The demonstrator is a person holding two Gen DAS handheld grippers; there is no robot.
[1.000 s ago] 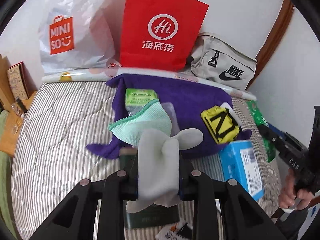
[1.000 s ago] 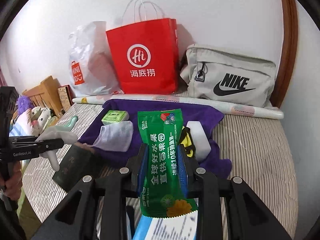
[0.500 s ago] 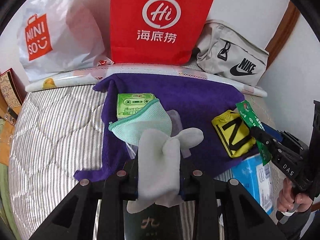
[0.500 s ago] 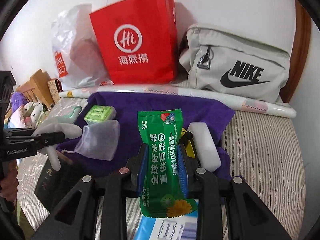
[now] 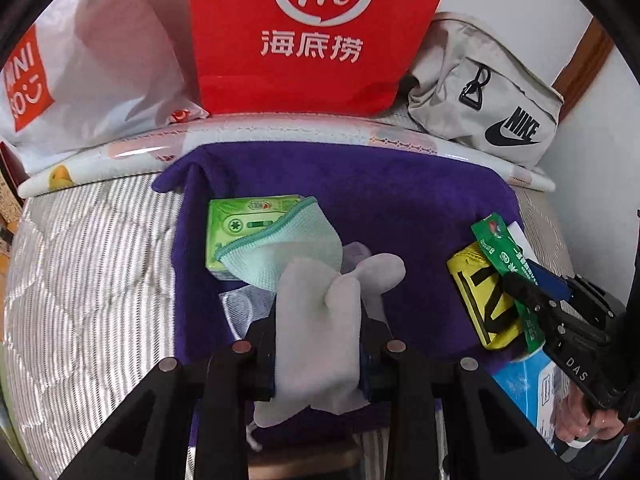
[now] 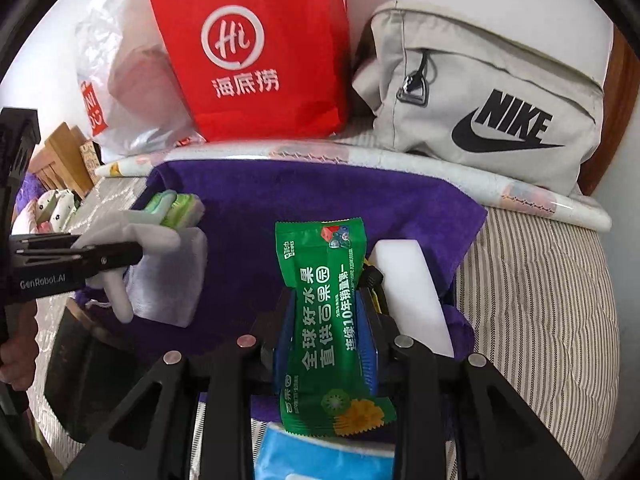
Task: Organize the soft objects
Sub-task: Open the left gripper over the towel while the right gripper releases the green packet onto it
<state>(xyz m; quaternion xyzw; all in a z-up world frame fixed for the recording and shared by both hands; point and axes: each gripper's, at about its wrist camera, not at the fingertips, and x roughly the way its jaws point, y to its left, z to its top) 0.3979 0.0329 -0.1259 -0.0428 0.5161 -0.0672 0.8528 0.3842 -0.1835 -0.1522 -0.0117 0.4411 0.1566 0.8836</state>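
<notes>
My left gripper (image 5: 318, 336) is shut on a grey cloth with a mint-green mesh edge (image 5: 316, 320), held over the near left part of a purple towel (image 5: 360, 184). It also shows in the right wrist view (image 6: 120, 256). My right gripper (image 6: 326, 312) is shut on a green snack packet (image 6: 324, 304), held above the towel's near right part; it shows in the left wrist view (image 5: 516, 276). On the towel lie a green tissue pack (image 5: 244, 220), a translucent mesh pouch (image 6: 168, 284), a yellow and black pouch (image 5: 480, 296) and a white foam block (image 6: 412, 288).
A red paper bag (image 5: 316, 36), a white Miniso plastic bag (image 5: 92, 68) and a grey Nike bag (image 6: 488, 100) stand against the wall behind a rolled printed sheet (image 5: 280, 136). A blue box (image 5: 532, 392) and a dark box (image 6: 84, 376) lie near the striped mattress's front edge.
Both grippers have moved forward over the purple towel with their loads. The bags at the wall look nearer.
</notes>
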